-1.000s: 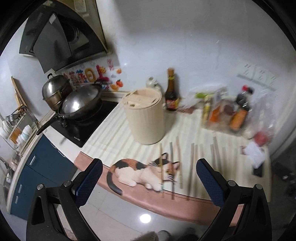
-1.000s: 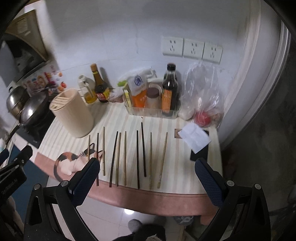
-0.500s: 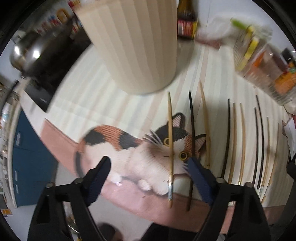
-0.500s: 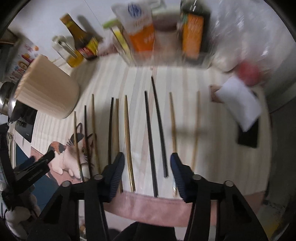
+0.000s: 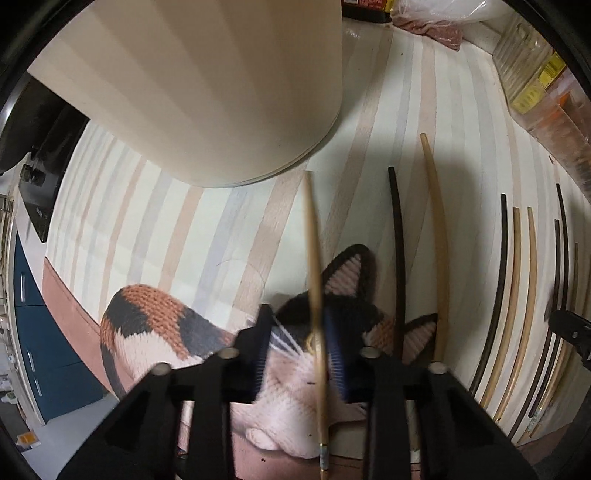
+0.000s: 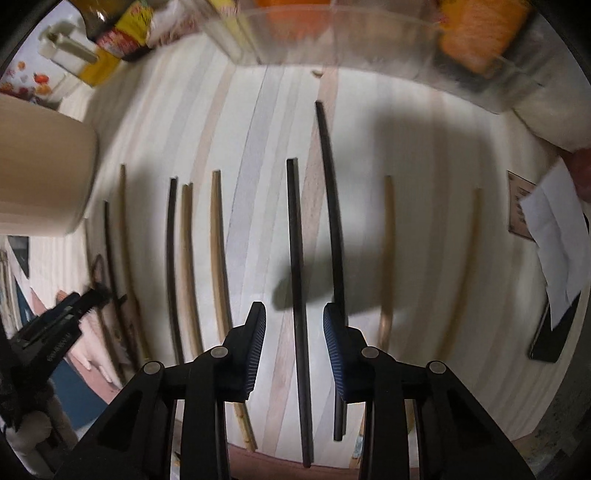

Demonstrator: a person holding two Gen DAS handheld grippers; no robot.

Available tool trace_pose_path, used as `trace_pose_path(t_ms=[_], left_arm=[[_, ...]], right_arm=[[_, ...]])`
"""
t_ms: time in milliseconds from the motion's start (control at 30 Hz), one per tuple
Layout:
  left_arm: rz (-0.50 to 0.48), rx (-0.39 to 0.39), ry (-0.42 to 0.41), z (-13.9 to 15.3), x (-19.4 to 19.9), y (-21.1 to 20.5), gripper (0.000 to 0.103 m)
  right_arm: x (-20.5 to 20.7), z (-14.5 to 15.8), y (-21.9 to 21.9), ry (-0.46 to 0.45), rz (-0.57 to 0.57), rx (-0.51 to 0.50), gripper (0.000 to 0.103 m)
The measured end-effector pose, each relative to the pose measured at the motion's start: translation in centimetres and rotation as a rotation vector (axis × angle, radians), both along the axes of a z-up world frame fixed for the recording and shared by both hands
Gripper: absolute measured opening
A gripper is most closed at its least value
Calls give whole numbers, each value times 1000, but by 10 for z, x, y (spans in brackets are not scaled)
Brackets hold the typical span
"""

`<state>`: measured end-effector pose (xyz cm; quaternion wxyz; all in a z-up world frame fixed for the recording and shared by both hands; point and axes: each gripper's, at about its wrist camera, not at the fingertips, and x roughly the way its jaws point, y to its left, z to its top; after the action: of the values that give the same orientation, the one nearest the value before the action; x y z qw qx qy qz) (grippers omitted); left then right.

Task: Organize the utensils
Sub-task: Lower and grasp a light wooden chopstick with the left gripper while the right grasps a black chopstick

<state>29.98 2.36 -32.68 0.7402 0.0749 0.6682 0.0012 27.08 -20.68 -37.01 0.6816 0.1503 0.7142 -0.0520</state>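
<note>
Several chopsticks, black and bamboo, lie side by side on a striped mat (image 6: 251, 155) with a cat picture (image 5: 155, 325). My left gripper (image 5: 299, 350) is low over the mat, its jaws partly closed around the leftmost bamboo chopstick (image 5: 314, 258), with a gap still on the left side. My right gripper (image 6: 294, 343) is also low, its jaws partly closed around a black chopstick (image 6: 295, 240), not touching it. A cream cylindrical utensil holder (image 5: 207, 85) stands just behind the left gripper; it also shows in the right wrist view (image 6: 40, 170).
A clear bin of bottles and packets (image 6: 369, 33) stands at the back. A sauce bottle (image 6: 114, 33) is back left. A white paper (image 6: 557, 229) on a dark phone (image 6: 550, 343) lies at the right. The counter's front edge runs under both grippers.
Both grippers came down from high above the counter to just over the mat. Both jaws narrowed, the left around a bamboo chopstick, the right around a black one.
</note>
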Motion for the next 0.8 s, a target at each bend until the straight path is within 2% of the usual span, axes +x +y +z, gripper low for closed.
trace_pose_path(t_ms=[33,67,167,200,367,533,800], left_arm=[[1,-7,-4,0,0,0,12],[0,-10,-7,0,0,1,8],[3,-22,-13,-1,1,1,5],[3,-18,-14,-1,1,1,5],[31,-49,20,-8,-8,14,4],[17,-74,29,-15,-27,26,5],[-46,-39,24,-15,-20,20,4]], right_arm=[[2,0,1,-3,9,-12,33],[3,0,4,0,24,-25,25],[6,-1,8,8,41,-70,7],[7,-1,9,10,42,-60,6],[-7,-6,21,61,90,-4,6],[-11,-7,29,64,124,-33,6],[8,-16,49,106,155,-104,6]])
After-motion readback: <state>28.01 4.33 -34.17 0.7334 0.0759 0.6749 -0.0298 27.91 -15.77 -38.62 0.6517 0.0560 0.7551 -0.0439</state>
